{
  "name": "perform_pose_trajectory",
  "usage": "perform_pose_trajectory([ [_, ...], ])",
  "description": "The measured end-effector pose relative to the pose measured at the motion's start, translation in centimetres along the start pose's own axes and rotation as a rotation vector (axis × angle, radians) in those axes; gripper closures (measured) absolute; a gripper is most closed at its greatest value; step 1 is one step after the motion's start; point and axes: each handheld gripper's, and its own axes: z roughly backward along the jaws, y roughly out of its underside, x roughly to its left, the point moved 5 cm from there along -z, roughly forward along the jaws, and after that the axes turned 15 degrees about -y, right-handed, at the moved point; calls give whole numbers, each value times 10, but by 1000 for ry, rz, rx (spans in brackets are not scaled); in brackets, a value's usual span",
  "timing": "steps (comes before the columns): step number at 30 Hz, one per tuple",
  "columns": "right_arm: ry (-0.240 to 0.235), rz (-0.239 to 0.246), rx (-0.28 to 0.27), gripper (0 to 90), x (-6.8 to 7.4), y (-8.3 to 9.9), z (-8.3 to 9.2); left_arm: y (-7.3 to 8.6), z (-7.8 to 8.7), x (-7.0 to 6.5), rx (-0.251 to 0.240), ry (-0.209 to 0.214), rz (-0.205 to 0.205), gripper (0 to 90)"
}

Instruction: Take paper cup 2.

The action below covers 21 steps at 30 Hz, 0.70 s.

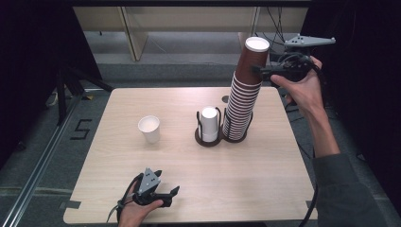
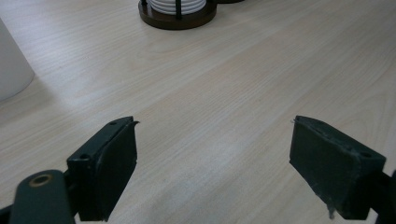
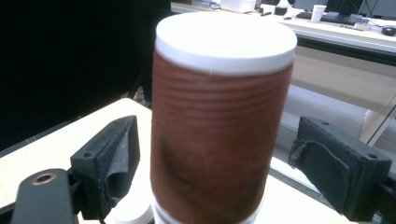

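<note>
Wooden table point(image 1: 265, 170), seen from above. Tall stack of brown cups point(image 1: 242, 97) stands in a dark round holder at about 2 o'clock from table centre, leaning slightly, top cup point(image 3: 219, 126) capped white. Right gripper point(image 1: 265, 70) held level at the top cup; jaws spread, one on each side of it, gaps visible both sides, not clamped. Short white cup stack point(image 1: 209, 124) in its own holder point(image 1: 208, 140) just beside, at 12 o'clock. Single white cup point(image 1: 150, 128) upright at 10 o'clock. Left gripper point(image 1: 166, 195) at 7 o'clock near the front edge, jaws wide apart, holding nothing.
</note>
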Motion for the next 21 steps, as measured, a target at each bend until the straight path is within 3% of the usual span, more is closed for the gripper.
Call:
perform_pose_trajectory([
  [6, -13, -28, 10, 153, -1, -13, -16, 0, 1, -1, 3, -1, -1, 149],
  [7, -5, -6, 7, 154, -4, -15, -19, 0, 0, -1, 1, -1, 4, 148],
  [8, -8, -36, 12, 154, -3, -16, -21, 0, 1, -1, 0, 0, 2, 148],
  [12, -9, -29, 7, 165, -7, -21, -29, 0, 1, -1, 2, 2, -9, 149],
  [13, -1, -50, 12, 180, -6, -21, -29, -1, 1, -1, 2, 3, -12, 149],
  [14, 5, -28, 12, 200, -7, -21, -30, -1, 1, -1, 1, 3, -11, 148],
  [17, 9, -44, 21, 207, -7, -22, -30, -1, 1, -1, 2, 2, -9, 148],
  [21, 9, -28, 18, 210, -7, -26, -27, 0, 1, -1, 4, 5, -13, 148],
])
